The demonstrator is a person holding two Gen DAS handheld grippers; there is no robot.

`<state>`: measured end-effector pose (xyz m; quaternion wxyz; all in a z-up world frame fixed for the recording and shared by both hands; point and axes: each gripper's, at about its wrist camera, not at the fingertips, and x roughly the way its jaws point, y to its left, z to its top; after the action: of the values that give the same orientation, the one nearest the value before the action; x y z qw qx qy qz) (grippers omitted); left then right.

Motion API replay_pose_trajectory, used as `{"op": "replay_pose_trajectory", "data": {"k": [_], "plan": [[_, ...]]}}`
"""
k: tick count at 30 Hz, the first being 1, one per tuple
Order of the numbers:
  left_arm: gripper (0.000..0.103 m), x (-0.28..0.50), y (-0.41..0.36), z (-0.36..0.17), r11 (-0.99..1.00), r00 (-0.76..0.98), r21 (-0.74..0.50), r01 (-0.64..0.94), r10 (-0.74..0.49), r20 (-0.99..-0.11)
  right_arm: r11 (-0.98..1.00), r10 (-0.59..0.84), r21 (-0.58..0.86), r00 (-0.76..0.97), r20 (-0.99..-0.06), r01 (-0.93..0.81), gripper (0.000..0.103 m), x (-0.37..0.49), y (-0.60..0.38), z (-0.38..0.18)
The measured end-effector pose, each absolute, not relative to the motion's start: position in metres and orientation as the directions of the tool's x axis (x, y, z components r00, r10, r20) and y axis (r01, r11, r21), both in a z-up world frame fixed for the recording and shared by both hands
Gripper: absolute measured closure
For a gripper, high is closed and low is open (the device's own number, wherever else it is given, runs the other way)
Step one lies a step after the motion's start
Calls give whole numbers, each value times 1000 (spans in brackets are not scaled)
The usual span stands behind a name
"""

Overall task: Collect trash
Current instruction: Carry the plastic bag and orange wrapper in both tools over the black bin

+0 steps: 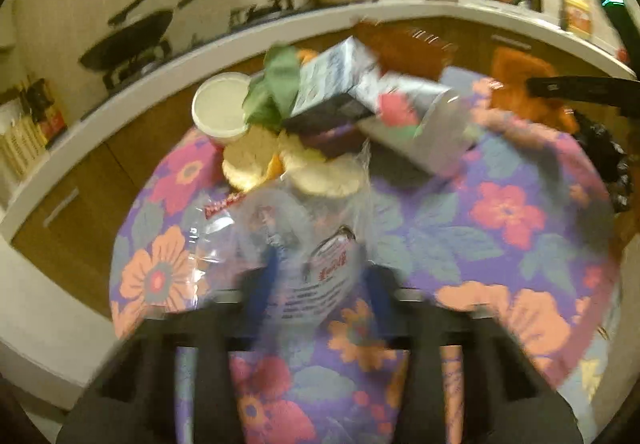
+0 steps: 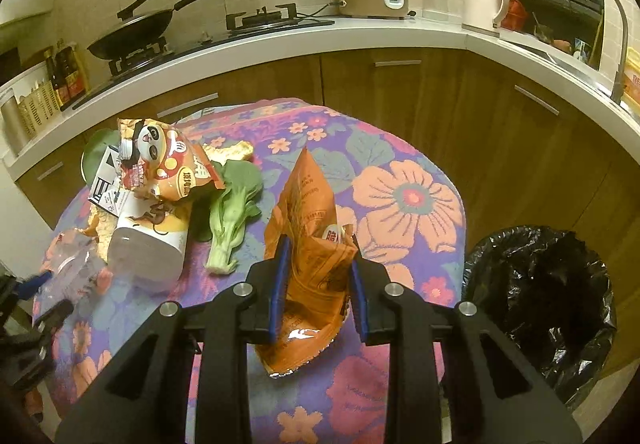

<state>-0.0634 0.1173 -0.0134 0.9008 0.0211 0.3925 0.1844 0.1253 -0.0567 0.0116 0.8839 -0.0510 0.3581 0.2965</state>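
In the right wrist view my right gripper point(image 2: 318, 284) has both fingers against an orange snack bag point(image 2: 310, 228) and holds it upright over the floral tablecloth point(image 2: 404, 196). A bin with a black liner point(image 2: 540, 304) stands to its right beside the table. In the left wrist view, which is blurred, my left gripper point(image 1: 320, 280) has its blue pads on either side of a clear plastic wrapper point(image 1: 288, 236) holding round crackers point(image 1: 320, 172). A trash pile lies beyond: a white cup point(image 1: 220, 108), cartons point(image 1: 332, 92) and a green leaf point(image 1: 276, 84).
A panda snack bag point(image 2: 168, 164), a white jar point(image 2: 148, 248) and a bok choy point(image 2: 232, 220) lie at the table's left. A kitchen counter point(image 2: 320, 36) with a wok, stove, rice cooker and kettle curves behind. My left gripper shows at the far left point(image 2: 36, 300).
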Motion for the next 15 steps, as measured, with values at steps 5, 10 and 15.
{"op": "replay_pose_trajectory", "data": {"k": [5, 10, 15], "plan": [[103, -73, 128, 1, 938, 668, 116, -327, 316, -673, 819, 503, 136, 583, -638, -558, 79, 120, -71, 19], [103, -85, 113, 44, 962, 763, 14, -273, 225, -606, 834, 514, 162, 635, -577, -527, 79, 108, -105, 39], [103, -72, 67, 94, 992, 848, 1, -128, 110, -518, 871, 479, 193, 691, -541, -452, 79, 111, -159, 52]]}}
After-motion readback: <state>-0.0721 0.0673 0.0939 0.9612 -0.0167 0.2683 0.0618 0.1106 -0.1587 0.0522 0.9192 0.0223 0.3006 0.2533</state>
